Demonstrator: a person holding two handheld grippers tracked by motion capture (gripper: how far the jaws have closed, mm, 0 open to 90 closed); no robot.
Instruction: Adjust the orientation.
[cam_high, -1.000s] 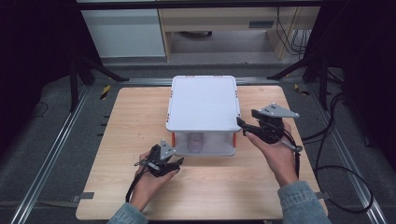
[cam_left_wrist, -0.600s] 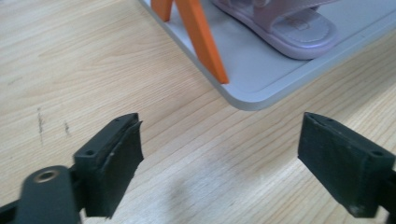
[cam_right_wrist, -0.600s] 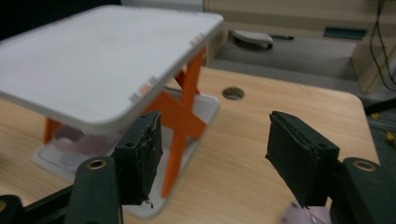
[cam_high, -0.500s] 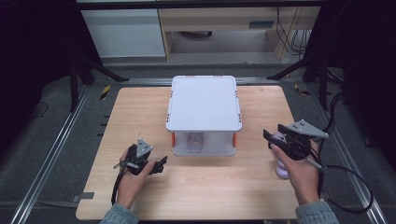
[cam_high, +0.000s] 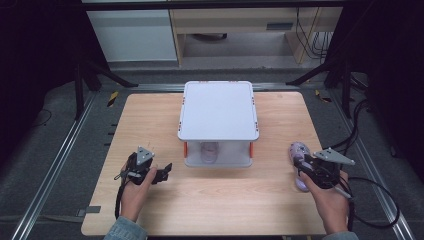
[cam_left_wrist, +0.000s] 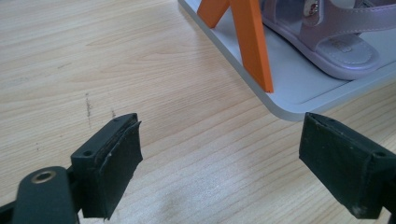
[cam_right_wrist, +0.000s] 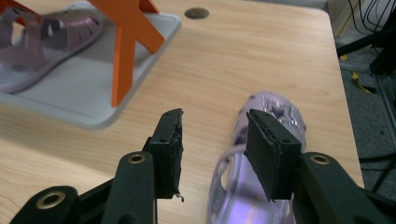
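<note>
At the lower left of the high view, my left hand (cam_high: 134, 186) rests on the wooden table (cam_high: 150, 115) and holds my left gripper (cam_high: 162, 172), which points right toward the shelf. In the left gripper view its two black jaws stand wide apart with nothing between them, only bare wood below. Beyond them, at the upper right of that view, lies the near corner of the shelf's grey base, with an orange leg (cam_left_wrist: 252, 42) rising from it.

In the middle of the high view stands the small two-level shelf (cam_high: 218, 110): a pale grey top plate on orange legs over a grey base. On the lower level sits a lilac sandal (cam_high: 209, 152), seen through the gap under the top plate. In the left gripper view the same sandal (cam_left_wrist: 336, 37) rests on the base just behind the orange leg.

At the lower right of the high view, my right hand (cam_high: 330, 200) holds my right gripper (cam_high: 296, 161) above a second lilac sandal (cam_high: 299, 165), which lies on the table well apart from the shelf, near the right edge. In the right gripper view my jaws are parted to a middling gap and empty; the second sandal (cam_right_wrist: 275, 112) lies beneath and beyond the right-hand jaw, which hides part of it.
</note>
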